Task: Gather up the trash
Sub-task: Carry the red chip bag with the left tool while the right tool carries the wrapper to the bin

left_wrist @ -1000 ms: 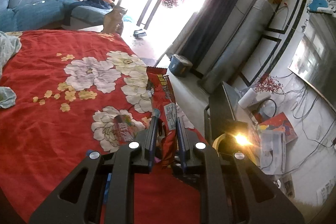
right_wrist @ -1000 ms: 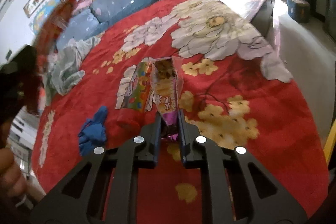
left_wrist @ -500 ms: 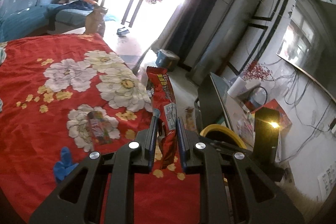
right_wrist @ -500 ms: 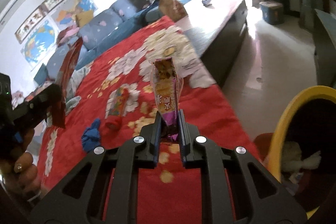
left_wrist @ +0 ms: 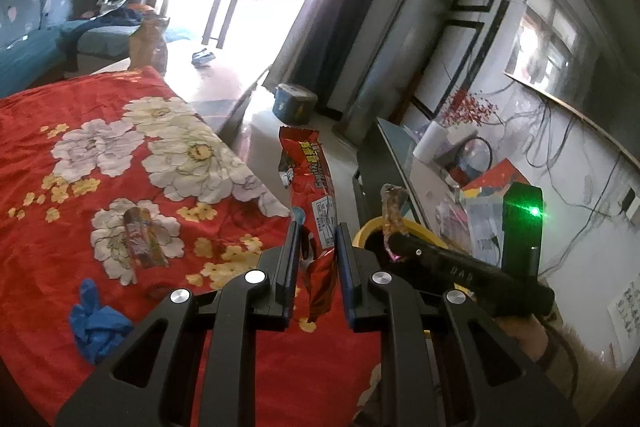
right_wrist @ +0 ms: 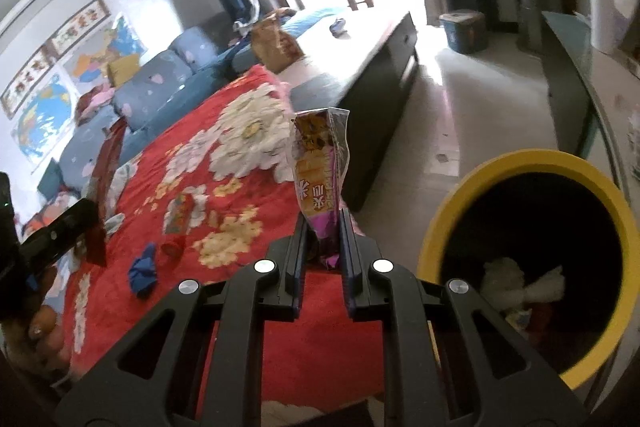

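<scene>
Left claw (left_wrist: 316,251): jaws drawn close together, clamped on a red snack wrapper (left_wrist: 310,179). The wrapper stands up out of the jaws; its crumpled lower end hangs below them. Held in the air above the edge of the red floral cloth (left_wrist: 120,187).

Right claw (right_wrist: 323,239): jaws close together, clamped on a purple-and-orange snack wrapper (right_wrist: 320,171), which stands upright from the jaws. Claw sits just left of the yellow bin (right_wrist: 480,179), near its rim. Bin interior dark, with pale crumpled trash (right_wrist: 520,283) at the bottom.

On the cloth, untouched: a flat wrapper (left_wrist: 138,239) on a white flower, a crumpled blue item (left_wrist: 96,319), and a small red piece (right_wrist: 172,249).
</scene>
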Demonstrator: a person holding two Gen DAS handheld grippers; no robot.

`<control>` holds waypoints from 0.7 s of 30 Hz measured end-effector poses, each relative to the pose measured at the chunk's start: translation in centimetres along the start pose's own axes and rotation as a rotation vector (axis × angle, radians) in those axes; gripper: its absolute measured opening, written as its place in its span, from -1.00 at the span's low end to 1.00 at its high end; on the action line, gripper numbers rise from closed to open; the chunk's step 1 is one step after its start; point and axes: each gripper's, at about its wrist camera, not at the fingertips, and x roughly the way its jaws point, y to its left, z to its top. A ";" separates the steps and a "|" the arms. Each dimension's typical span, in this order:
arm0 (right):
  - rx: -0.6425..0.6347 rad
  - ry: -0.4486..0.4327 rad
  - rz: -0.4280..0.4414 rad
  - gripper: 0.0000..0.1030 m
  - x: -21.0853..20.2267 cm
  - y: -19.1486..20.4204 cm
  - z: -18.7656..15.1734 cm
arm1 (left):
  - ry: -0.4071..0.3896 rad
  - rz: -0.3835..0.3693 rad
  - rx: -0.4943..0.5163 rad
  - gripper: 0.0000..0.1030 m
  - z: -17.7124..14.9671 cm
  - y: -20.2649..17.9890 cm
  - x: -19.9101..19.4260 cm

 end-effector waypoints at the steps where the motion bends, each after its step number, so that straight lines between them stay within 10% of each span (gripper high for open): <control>1: 0.012 -0.002 -0.009 -0.80 -0.3 -0.6 -0.1 | 0.003 -0.003 0.006 -0.66 -0.1 -0.3 0.1; 21: 0.146 -0.051 -0.125 -0.80 -3.1 -7.3 -0.7 | 0.069 -0.049 0.131 -0.66 -1.7 -5.3 3.0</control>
